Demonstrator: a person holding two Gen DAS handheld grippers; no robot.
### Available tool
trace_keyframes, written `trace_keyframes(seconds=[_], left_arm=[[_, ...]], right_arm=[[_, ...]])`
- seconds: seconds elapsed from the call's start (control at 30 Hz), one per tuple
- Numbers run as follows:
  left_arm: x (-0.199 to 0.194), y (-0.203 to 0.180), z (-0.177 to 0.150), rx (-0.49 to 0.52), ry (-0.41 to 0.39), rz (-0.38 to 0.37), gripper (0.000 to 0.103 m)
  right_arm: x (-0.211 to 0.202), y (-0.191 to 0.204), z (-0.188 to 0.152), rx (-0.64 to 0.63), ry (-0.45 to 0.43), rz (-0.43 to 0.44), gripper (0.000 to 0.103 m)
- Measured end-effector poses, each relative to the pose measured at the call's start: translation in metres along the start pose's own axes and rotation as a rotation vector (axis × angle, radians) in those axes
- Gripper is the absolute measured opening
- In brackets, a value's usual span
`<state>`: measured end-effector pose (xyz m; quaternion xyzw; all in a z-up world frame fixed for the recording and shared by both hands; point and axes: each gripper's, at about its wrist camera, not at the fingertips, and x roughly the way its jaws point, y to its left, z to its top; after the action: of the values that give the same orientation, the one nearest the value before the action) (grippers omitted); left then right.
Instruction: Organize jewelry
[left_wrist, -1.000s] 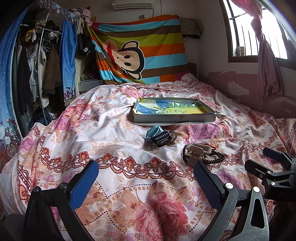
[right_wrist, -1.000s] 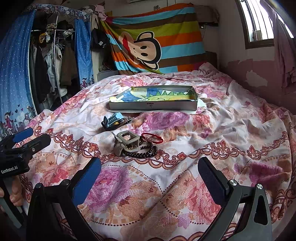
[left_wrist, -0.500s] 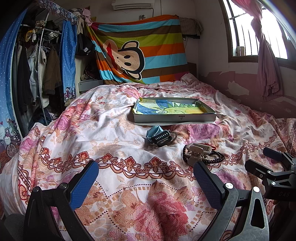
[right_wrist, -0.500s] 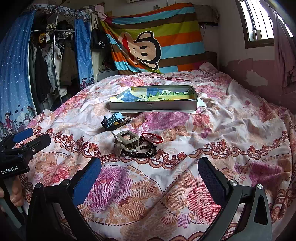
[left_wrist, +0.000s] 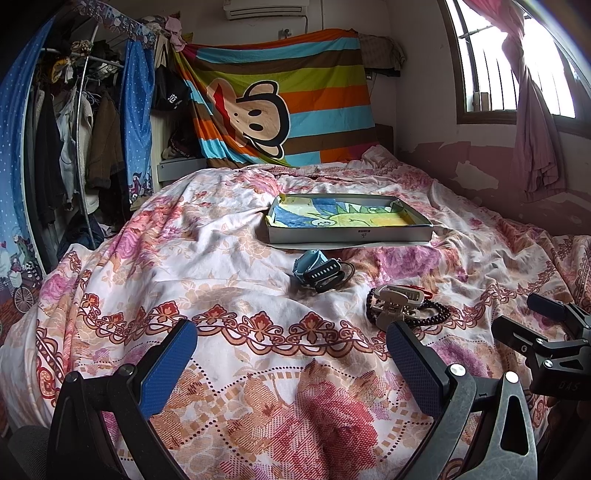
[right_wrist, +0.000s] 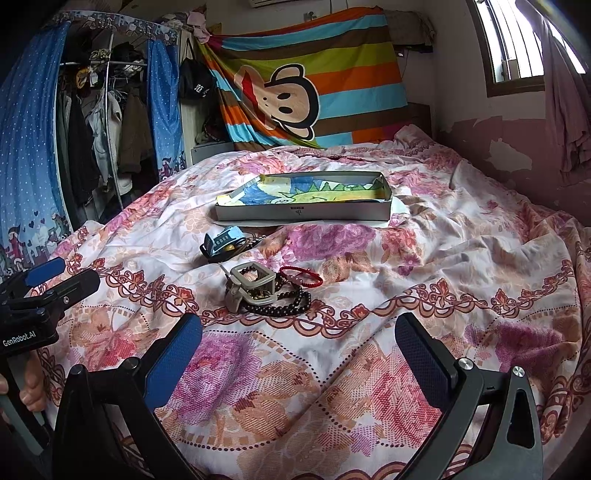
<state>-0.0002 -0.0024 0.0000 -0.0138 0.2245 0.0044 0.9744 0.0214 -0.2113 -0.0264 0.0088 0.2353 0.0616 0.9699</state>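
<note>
right gripper (right_wrist: 297, 363) hangs over the near part of the bed (right_wrist: 461, 266), jaws wide apart with nothing between them. just past it there's a grey watch (right_wrist: 251, 286) sitting on a dark bead bracelet (right_wrist: 284, 306), a red bracelet (right_wrist: 303, 277) touching them, and a blue watch (right_wrist: 223, 242) a bit further. shallow box (right_wrist: 303, 212) sits mid-bed. left gripper (right_wrist: 55, 280) pokes in at the left edge.

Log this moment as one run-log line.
left gripper: open, empty | right gripper: open, empty | watch, bead bracelets: on bedspread | tray: no jewelry
</note>
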Motion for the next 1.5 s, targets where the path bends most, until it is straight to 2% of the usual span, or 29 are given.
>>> trace_keyframes(seconds=[0.13, 0.27, 0.43, 0.63, 0.77, 0.9, 0.97, 1.03, 1.1, 1.13, 1.17, 1.27, 1.43, 1.5], left_arm=[[0.005, -0.004, 0.006, -0.021, 0.013, -0.013, 0.103], [0.018, 0.007, 0.012, -0.036, 0.054, -0.041, 0.103], [0.039, 0.019, 0.026, -0.037, 0.096, -0.104, 0.103], [0.072, 0.026, 0.033, -0.075, 0.170, -0.226, 0.103], [0.080, 0.022, 0.034, -0.131, 0.190, -0.367, 0.102], [0.086, 0.005, 0.036, -0.097, 0.193, -0.454, 0.101], [0.090, -0.007, 0.036, -0.073, 0.206, -0.504, 0.099], [0.096, -0.020, 0.036, -0.049, 0.226, -0.537, 0.093], [0.103, -0.026, 0.036, -0.041, 0.249, -0.551, 0.085], [0.108, -0.030, 0.035, -0.042, 0.266, -0.561, 0.078], [0.111, -0.032, 0.034, -0.045, 0.275, -0.565, 0.076], [0.120, -0.039, 0.032, -0.056, 0.298, -0.581, 0.068], [0.129, -0.047, 0.032, -0.052, 0.312, -0.600, 0.067], [0.134, -0.053, 0.032, -0.041, 0.322, -0.591, 0.061]], right_arm=[[-0.006, -0.008, 0.006, 0.026, -0.025, -0.002, 0.102], [-0.004, -0.017, 0.014, 0.035, -0.044, 0.076, 0.102], [0.012, -0.019, 0.025, -0.039, 0.020, 0.155, 0.102], [0.039, -0.026, 0.038, -0.140, 0.100, 0.147, 0.102], [0.053, -0.046, 0.044, -0.080, 0.164, 0.141, 0.102], [0.065, -0.067, 0.045, 0.007, 0.212, 0.132, 0.102], [0.072, -0.072, 0.045, 0.010, 0.217, 0.133, 0.102], [0.080, -0.073, 0.047, -0.014, 0.222, 0.129, 0.101], [0.090, -0.073, 0.050, -0.031, 0.235, 0.142, 0.090], [0.096, -0.073, 0.051, -0.034, 0.247, 0.153, 0.080], [0.103, -0.072, 0.051, -0.039, 0.265, 0.163, 0.072], [0.121, -0.068, 0.051, -0.055, 0.308, 0.190, 0.057], [0.142, -0.056, 0.051, -0.080, 0.350, 0.228, 0.039], [0.148, -0.053, 0.052, -0.087, 0.358, 0.231, 0.035]])
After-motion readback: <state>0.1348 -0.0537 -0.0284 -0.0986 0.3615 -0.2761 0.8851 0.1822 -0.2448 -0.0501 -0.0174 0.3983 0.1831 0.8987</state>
